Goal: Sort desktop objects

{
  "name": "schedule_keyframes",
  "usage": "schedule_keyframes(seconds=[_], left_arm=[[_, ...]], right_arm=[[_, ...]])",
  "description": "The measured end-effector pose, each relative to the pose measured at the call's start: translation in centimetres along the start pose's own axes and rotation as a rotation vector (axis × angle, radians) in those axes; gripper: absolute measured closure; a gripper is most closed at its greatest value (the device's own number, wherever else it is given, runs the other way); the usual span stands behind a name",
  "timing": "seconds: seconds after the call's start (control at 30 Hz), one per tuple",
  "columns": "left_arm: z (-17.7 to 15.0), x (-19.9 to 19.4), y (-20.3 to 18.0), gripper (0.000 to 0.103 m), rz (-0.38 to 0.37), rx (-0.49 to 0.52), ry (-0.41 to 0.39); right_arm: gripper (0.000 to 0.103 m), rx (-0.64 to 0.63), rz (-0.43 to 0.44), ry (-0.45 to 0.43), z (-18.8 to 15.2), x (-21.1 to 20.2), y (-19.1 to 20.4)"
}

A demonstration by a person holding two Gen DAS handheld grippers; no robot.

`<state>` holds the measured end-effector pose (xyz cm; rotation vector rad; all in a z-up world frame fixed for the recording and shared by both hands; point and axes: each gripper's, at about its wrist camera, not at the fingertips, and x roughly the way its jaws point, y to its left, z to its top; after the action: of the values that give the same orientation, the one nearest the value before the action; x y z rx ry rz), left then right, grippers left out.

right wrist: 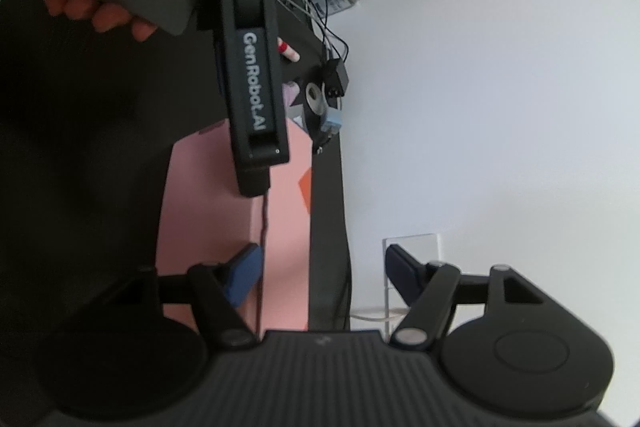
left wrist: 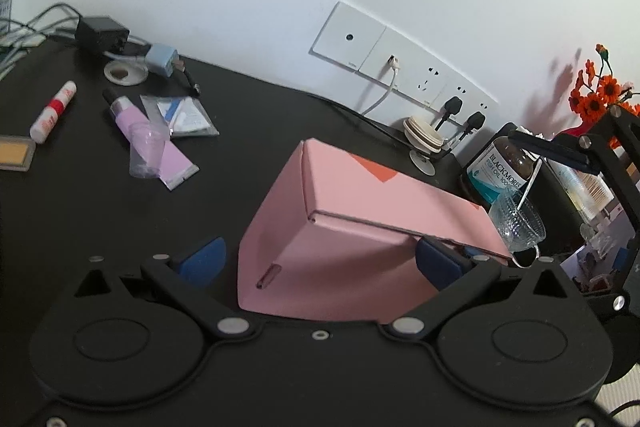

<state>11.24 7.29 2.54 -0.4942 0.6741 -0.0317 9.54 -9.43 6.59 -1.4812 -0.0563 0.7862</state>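
Black desk against a white wall, with a pink box (left wrist: 360, 227) at its near edge framed by both grippers.

Nearest, the left gripper (left wrist: 320, 259) stands open round the box's near corner: one blue pad touches the right face, the other stands clear on the left. The right gripper (right wrist: 320, 275), rolled on its side, has its jaws about the box's far end, and I cannot tell whether the pads press. To lift it cleanly, I judge both grips should close squarely on flat faces and rise together, keeping clear of the glass bowl (left wrist: 518, 223) and brown bottle (left wrist: 500, 167) just beside it. Farther off toward the left edge lie a purple tube (left wrist: 148, 139), a marker (left wrist: 52, 113) and sachets (left wrist: 184, 115); sockets (left wrist: 400, 67) line the wall, orange flowers (left wrist: 600, 95) at the far right corner.
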Motion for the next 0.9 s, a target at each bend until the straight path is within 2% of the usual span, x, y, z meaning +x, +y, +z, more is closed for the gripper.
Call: schedule_keyframes(seconds=[0.13,0.3,0.37,0.4,0.43,0.5,0.67,0.83,0.87,0.9], left_arm=[[-0.1,0.6,0.2,0.0,0.029,-0.019,0.03],[0.4,0.2,0.0,0.0,0.002,-0.009,-0.002],[0.7,0.1,-0.2,0.0,0.002,-0.006,-0.016],[0.9,0.1,-0.3,0.0,0.002,-0.01,-0.025],[1.1,0.3,-0.3,0.0,0.001,-0.012,-0.026],[1.5,0.7,-0.3,0.0,0.007,-0.014,-0.02],[2.6,1.8,-0.3,0.0,0.025,-0.032,-0.026],[3.3,2.6,-0.6,0.0,0.036,-0.042,-0.038],[3.4,2.8,-0.6,0.0,0.042,-0.04,-0.039],[3.5,2.9,-0.6,0.0,0.043,-0.042,-0.041]], right_arm=[[0.035,-0.033,-0.047,0.0,0.0,0.1,0.7],[0.036,-0.11,-0.158,0.007,0.0,0.6,2.4],[0.042,-0.1,-0.168,0.018,0.0,0.9,2.5],[0.054,-0.094,-0.159,0.026,0.0,1.1,2.4],[0.071,-0.095,-0.149,0.033,-0.1,1.4,2.5],[0.086,-0.104,-0.134,0.046,-0.2,2.1,2.7],[0.089,-0.056,-0.134,0.042,-0.2,3.0,1.5],[0.089,-0.12,-0.096,0.021,-0.2,3.8,0.7],[0.092,-0.127,-0.082,0.018,-0.1,4.0,0.5],[0.099,-0.117,-0.063,0.013,-0.1,4.1,0.1]])
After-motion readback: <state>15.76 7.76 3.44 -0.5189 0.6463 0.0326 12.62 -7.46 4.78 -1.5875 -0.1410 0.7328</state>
